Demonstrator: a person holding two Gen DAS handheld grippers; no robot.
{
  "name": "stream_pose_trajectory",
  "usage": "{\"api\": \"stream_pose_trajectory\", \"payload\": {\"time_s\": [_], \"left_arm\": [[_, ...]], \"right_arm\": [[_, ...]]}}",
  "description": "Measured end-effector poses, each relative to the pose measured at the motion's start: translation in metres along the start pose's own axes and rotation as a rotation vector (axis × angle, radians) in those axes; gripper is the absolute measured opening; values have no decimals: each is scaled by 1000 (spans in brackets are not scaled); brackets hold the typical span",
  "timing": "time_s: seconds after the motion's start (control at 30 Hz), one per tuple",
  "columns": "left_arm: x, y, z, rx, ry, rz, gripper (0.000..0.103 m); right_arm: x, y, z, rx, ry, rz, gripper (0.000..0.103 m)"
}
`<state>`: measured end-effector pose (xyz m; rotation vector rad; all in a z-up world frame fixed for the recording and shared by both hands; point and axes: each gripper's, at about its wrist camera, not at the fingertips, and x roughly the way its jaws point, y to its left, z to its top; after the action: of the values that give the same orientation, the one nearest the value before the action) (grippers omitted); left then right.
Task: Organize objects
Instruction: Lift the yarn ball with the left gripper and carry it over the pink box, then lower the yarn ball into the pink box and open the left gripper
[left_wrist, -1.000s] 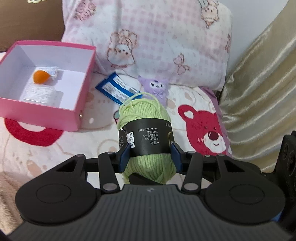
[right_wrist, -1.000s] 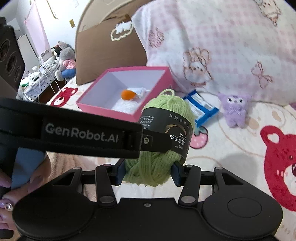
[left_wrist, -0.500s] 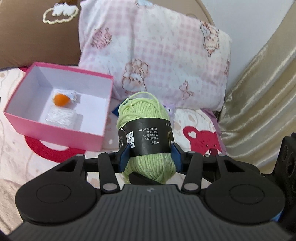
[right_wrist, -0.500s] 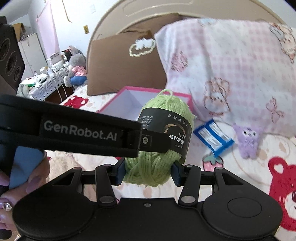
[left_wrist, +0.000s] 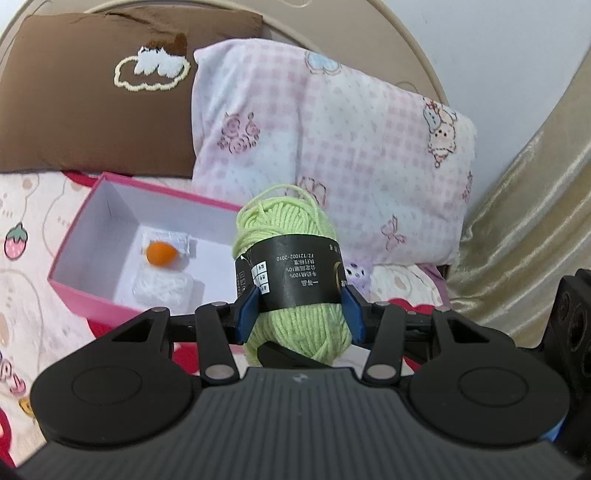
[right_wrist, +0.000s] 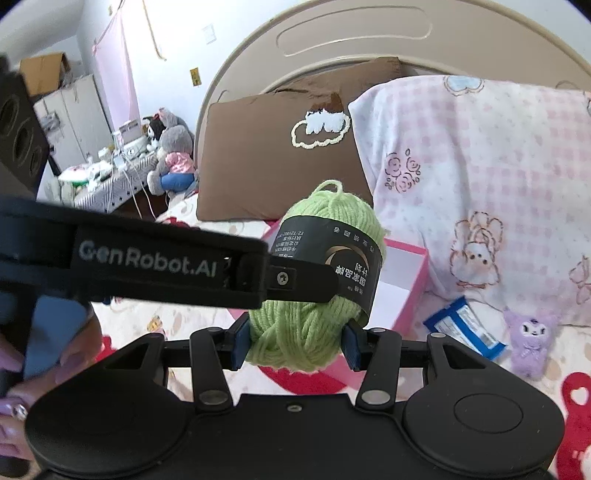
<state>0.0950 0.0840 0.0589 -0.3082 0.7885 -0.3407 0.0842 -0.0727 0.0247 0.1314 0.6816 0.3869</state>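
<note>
A ball of light green yarn (left_wrist: 291, 266) with a black paper band hangs in the air, held from two sides. My left gripper (left_wrist: 301, 314) is shut on its lower half, blue pads pressing both flanks. My right gripper (right_wrist: 295, 343) is shut on the same yarn (right_wrist: 325, 236) from another side. A left finger (right_wrist: 295, 280) crosses the band there. Beyond and to the left lies the open pink box (left_wrist: 85, 291) with an orange item (left_wrist: 160, 253) and a white packet (left_wrist: 162, 288) inside. The box's right wall (right_wrist: 410, 295) shows behind the yarn.
A blue packet (right_wrist: 465, 328) and a small purple plush (right_wrist: 530, 339) lie on the bedspread right of the box. A brown pillow (left_wrist: 92, 110) and a pink checked pillow (left_wrist: 332, 147) lean on the headboard. A gold curtain (left_wrist: 524, 229) hangs at the right. A hand (right_wrist: 74, 354) grips the left handle.
Both grippers have risen together with the yarn still held between them. The views have tilted up, so the box and the packet sit lower and the pillows and headboard fill more.
</note>
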Motion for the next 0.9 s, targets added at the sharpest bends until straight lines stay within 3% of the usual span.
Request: {"api": "stream_pose_trajectory", "payload": {"time_s": [0.4,0.6,0.9], "left_arm": [[85,55,16,-10,-8,-34,49],[127,93,9,-146,-30,-49,50],[169,138,2,-232,29,-122,50]], "right_arm": [[89,-30,22,66,87,-65,54],[135,-35,22,24,137,-116,54],[175,-38,6,-40,159,-187,54]]}}
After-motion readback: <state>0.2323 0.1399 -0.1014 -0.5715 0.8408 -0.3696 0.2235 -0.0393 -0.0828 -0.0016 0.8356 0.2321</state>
